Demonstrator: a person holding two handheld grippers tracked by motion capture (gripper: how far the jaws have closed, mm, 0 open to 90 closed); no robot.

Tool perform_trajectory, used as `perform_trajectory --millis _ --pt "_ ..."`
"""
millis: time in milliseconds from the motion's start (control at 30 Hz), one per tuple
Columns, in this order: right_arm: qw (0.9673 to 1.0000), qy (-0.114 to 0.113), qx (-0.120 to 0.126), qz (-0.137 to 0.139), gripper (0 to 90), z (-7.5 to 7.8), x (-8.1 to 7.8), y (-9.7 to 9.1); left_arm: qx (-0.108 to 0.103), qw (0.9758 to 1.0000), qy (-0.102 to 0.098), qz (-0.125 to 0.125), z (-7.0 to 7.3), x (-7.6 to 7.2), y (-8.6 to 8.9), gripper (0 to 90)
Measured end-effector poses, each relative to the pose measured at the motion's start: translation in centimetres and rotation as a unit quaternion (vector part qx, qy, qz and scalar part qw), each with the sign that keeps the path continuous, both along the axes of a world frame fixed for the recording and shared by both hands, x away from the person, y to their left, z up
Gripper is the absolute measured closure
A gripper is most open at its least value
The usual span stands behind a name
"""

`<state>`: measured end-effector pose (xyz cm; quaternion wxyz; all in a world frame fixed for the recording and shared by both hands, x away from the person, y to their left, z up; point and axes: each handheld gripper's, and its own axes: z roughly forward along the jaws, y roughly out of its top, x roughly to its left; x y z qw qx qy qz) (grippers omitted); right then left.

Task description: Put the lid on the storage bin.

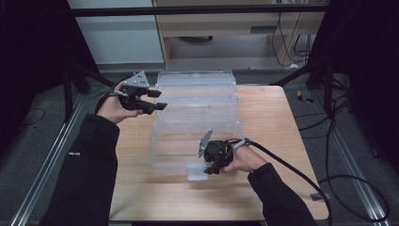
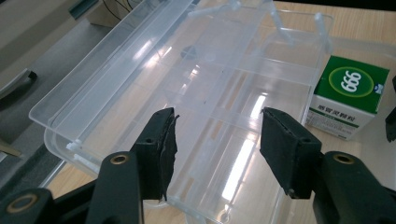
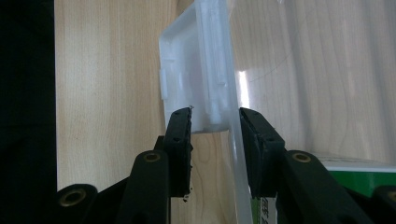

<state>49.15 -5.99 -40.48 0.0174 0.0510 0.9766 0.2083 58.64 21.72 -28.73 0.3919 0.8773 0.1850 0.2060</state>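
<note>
High view: a clear plastic storage box (image 1: 197, 136) sits on the wooden table (image 1: 273, 122), its hinged lid (image 1: 195, 84) swung back past the far side. The right gripper (image 1: 212, 168) is at the box's near front edge, where a frosted latch tab (image 1: 195, 172) hangs. The left gripper (image 1: 159, 100) hovers beside the lid's left end, probably ready to steady or close it.

Left gripper view: the left jaws stand apart with nothing between them, over the open lid (image 2: 187, 79). A green and white carton (image 2: 350, 95) rests beside it, inside the box.

Right gripper view: the right jaws straddle the latch tab (image 3: 196, 79) and front wall, partly closed; whether the pads actually press on it I cannot tell.
</note>
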Motion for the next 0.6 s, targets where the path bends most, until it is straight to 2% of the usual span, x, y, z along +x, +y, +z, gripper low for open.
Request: perform_trajectory --millis 33,67,100,300,433,600 --pt "1.0000 0.000 0.000 0.000 65.8 0.0 0.0 0.0 0.011 0.9994 0.000 -0.033 0.1 0.6 -0.1 45.2" --pt "1.0000 0.000 0.000 -0.001 65.8 0.0 0.0 0.0 0.010 0.9991 0.004 -0.040 0.0 0.7 -0.3 45.3" --pt "1.0000 0.000 0.000 0.000 65.9 0.0 0.0 0.0 0.018 0.9990 0.000 -0.041 0.1 0.8 -0.4 45.6" --pt "1.0000 -0.001 -0.001 0.000 65.8 0.0 0.0 0.0 0.038 0.9979 0.002 -0.052 0.1 1.5 -1.0 46.1" --pt "1.0000 0.000 -0.004 -0.003 65.8 0.0 -0.1 0.0 0.064 0.9959 0.002 -0.064 0.1 1.8 -1.4 46.4" --pt "1.0000 0.000 -0.004 -0.003 65.8 0.0 -0.1 0.0 0.084 0.9938 0.004 -0.072 0.1 2.1 -2.1 46.6"
